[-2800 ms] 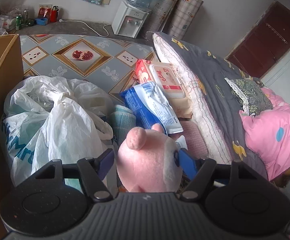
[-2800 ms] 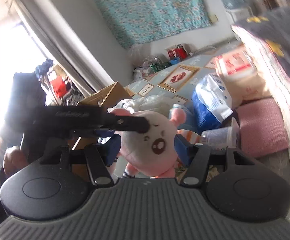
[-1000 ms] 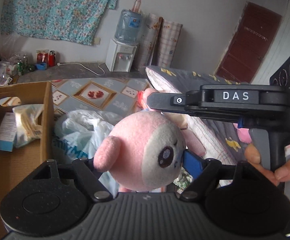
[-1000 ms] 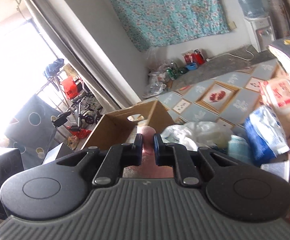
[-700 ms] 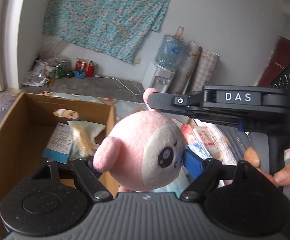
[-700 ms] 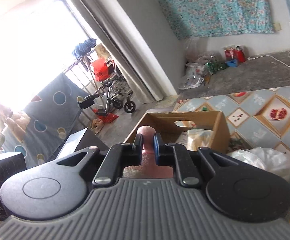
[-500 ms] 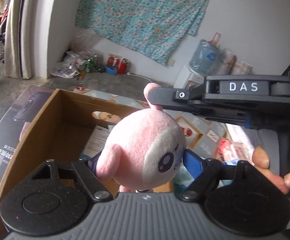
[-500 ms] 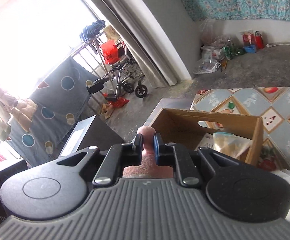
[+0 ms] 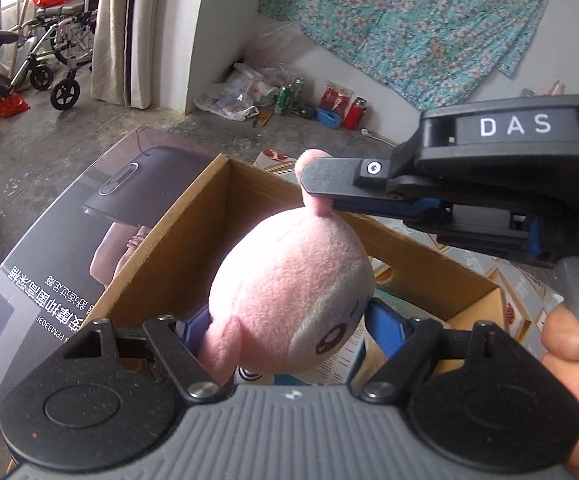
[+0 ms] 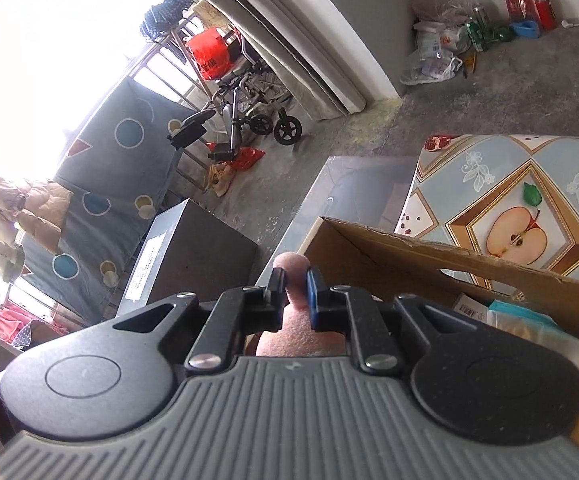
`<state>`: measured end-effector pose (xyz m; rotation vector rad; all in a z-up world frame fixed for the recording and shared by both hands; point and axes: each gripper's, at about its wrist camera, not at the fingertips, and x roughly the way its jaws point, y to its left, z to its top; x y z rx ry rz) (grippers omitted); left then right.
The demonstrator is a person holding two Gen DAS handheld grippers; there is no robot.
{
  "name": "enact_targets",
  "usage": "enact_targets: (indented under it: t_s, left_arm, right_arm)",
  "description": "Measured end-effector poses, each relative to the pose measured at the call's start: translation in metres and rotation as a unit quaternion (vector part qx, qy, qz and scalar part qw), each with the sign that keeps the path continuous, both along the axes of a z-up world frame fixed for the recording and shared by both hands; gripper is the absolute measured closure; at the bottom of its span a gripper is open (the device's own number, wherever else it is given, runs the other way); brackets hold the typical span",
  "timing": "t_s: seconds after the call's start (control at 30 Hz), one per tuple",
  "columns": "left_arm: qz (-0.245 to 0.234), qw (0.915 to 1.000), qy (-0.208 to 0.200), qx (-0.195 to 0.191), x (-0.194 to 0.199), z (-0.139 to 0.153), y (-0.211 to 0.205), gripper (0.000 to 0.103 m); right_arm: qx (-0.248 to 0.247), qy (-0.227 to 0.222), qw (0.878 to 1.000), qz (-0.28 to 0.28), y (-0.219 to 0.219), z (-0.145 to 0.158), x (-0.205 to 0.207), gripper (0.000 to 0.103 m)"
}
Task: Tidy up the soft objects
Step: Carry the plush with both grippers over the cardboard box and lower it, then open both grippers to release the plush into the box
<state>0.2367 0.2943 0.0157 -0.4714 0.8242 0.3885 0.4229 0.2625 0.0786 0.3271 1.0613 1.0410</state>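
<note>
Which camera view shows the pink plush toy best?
The left wrist view. There the plush toy fills the centre, its head and face visible between the left gripper fingers, one ear pinched by the right gripper. The right wrist view shows only that ear and some pink fabric.

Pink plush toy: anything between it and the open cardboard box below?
Nothing visible blocks it. The pink plush toy hangs over the cardboard box, whose top is open; packets already lie on its floor.
</note>
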Motion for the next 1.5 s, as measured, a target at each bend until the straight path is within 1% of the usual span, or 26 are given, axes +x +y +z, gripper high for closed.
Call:
enact_targets:
  t_s: [0.07, 0.27, 0.33, 0.4, 0.47, 0.53, 0.6, 0.67, 0.7, 0.73, 0.8, 1.0, 1.13, 1.17, 1.23, 1.37, 1.4, 1.5]
  left_arm:
    - [0.008, 0.9999, 0.014, -0.004, 0.002, -0.01, 0.006, 0.022]
    - [0.021, 0.9995, 0.024, 0.0, 0.01, -0.022, 0.013, 0.022]
    - [0.014, 0.9995, 0.028, -0.001, 0.012, -0.023, 0.012, 0.021]
    - [0.006, 0.9995, 0.032, -0.002, 0.013, -0.022, 0.011, 0.018]
    - [0.005, 0.9993, 0.036, -0.003, 0.012, -0.021, 0.008, 0.015]
    - [0.007, 0.999, 0.045, 0.0, 0.01, -0.02, 0.008, 0.015]
    - [0.01, 0.9985, 0.053, 0.0, 0.009, -0.019, 0.007, 0.015]
    - [0.008, 0.9987, 0.051, -0.008, 0.003, -0.018, 0.007, 0.014]
    - [0.008, 0.9987, 0.049, -0.014, 0.0, -0.017, 0.008, 0.014]
    - [0.007, 0.9987, 0.046, -0.019, -0.003, -0.016, 0.008, 0.014]
    - [0.007, 0.9989, 0.041, -0.022, -0.008, -0.013, 0.007, 0.014]
    - [0.003, 0.9995, 0.026, -0.017, -0.021, 0.002, -0.002, 0.014]
    - [-0.008, 0.9999, 0.005, -0.013, -0.039, 0.023, -0.015, 0.014]
    - [-0.012, 0.9999, 0.001, -0.011, -0.043, 0.027, -0.02, 0.014]
    - [-0.029, 0.9995, -0.012, -0.004, -0.055, 0.039, -0.034, 0.014]
    - [-0.065, 0.9972, -0.038, 0.005, -0.08, 0.056, -0.07, 0.011]
    - [-0.075, 0.9962, -0.042, 0.007, -0.086, 0.06, -0.08, 0.011]
    - [-0.11, 0.9919, -0.06, 0.02, -0.103, 0.07, -0.117, 0.011]
  right_arm:
    - [-0.006, 0.007, 1.0, 0.0, 0.013, -0.012, 0.009, 0.093]
    - [-0.011, 0.014, 1.0, -0.003, 0.027, -0.042, 0.027, 0.093]
    - [-0.023, 0.012, 1.0, -0.005, 0.03, -0.049, 0.03, 0.093]
    - [-0.024, 0.022, 0.999, -0.009, 0.032, -0.056, 0.035, 0.093]
    - [-0.022, 0.02, 1.0, -0.008, 0.034, -0.059, 0.035, 0.093]
    - [-0.023, 0.022, 0.999, -0.008, 0.035, -0.061, 0.034, 0.09]
    - [-0.037, 0.021, 0.999, -0.007, 0.038, -0.063, 0.033, 0.088]
    - [-0.047, 0.016, 0.999, -0.007, 0.036, -0.061, 0.03, 0.086]
    - [-0.045, 0.014, 0.999, -0.008, 0.033, -0.06, 0.029, 0.084]
    - [-0.042, 0.014, 0.999, -0.011, 0.03, -0.057, 0.028, 0.079]
    - [-0.034, 0.012, 0.999, -0.018, 0.022, -0.051, 0.027, 0.075]
    - [-0.005, 0.01, 0.999, -0.043, -0.018, -0.021, 0.018, 0.07]
    - [0.016, 0.005, 0.998, -0.06, -0.062, 0.002, -0.005, 0.058]
    - [0.019, 0.002, 0.998, -0.066, -0.075, 0.007, -0.013, 0.056]
    - [0.028, -0.01, 0.997, -0.076, -0.103, 0.017, -0.034, 0.049]
    - [0.017, -0.046, 0.993, -0.105, -0.161, 0.031, -0.086, 0.041]
    - [0.012, -0.056, 0.992, -0.111, -0.175, 0.034, -0.099, 0.037]
    - [-0.006, -0.084, 0.988, -0.13, -0.22, 0.039, -0.135, 0.036]
